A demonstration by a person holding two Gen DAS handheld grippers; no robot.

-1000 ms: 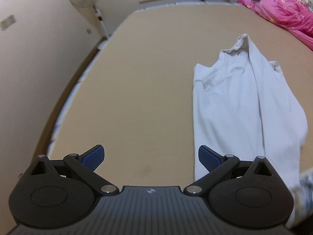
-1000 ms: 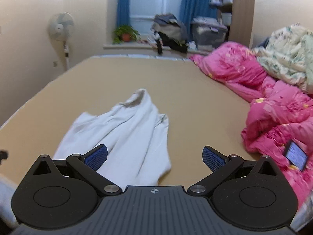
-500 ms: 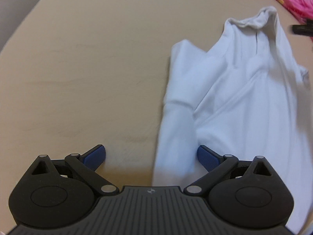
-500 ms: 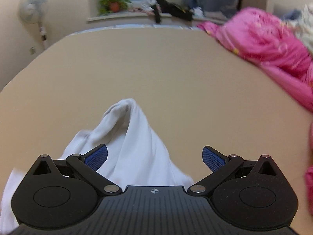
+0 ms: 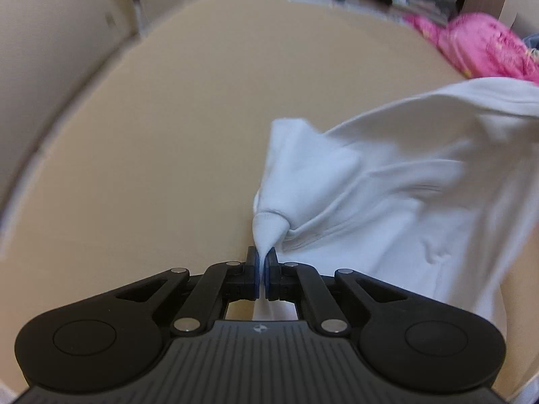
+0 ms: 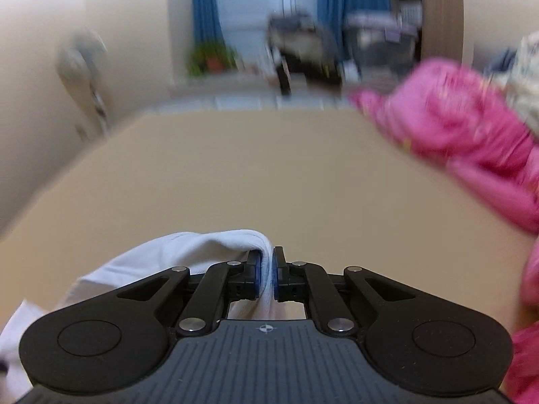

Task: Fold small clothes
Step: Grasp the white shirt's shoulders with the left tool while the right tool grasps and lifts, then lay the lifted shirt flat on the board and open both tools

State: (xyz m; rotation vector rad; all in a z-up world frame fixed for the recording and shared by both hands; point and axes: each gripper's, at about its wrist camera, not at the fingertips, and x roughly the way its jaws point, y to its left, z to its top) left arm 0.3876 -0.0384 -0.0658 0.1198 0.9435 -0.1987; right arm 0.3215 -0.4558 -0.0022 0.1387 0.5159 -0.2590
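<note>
- White garment [image 5: 387, 185]: a small top, spread and partly lifted over the tan bed surface [image 5: 168, 134]. It is pinched at two separate points, most likely so it can be raised taut and laid over itself for a fold.
- Left gripper [image 5: 262, 262]: jaws have just been closing and now clench a gathered tip of the cloth, apparently a sleeve end or corner, which rises from the blue pads [image 5: 257, 269] in a narrow cone.
- Right gripper [image 6: 266, 269]: jaws likewise just closed, a thick rolled edge of the white garment [image 6: 188, 249] clamped between them. Which edge it is cannot be told.
- Left wrist view only: the body of the garment, stretched in creases away toward the right.
- Right wrist view only: pink bedding [image 6: 454, 134] heaped at the right and blue curtains [image 6: 205, 20] beyond. The garment shows as a low fold at the jaws, its body hidden. Both views are blurred.
</note>
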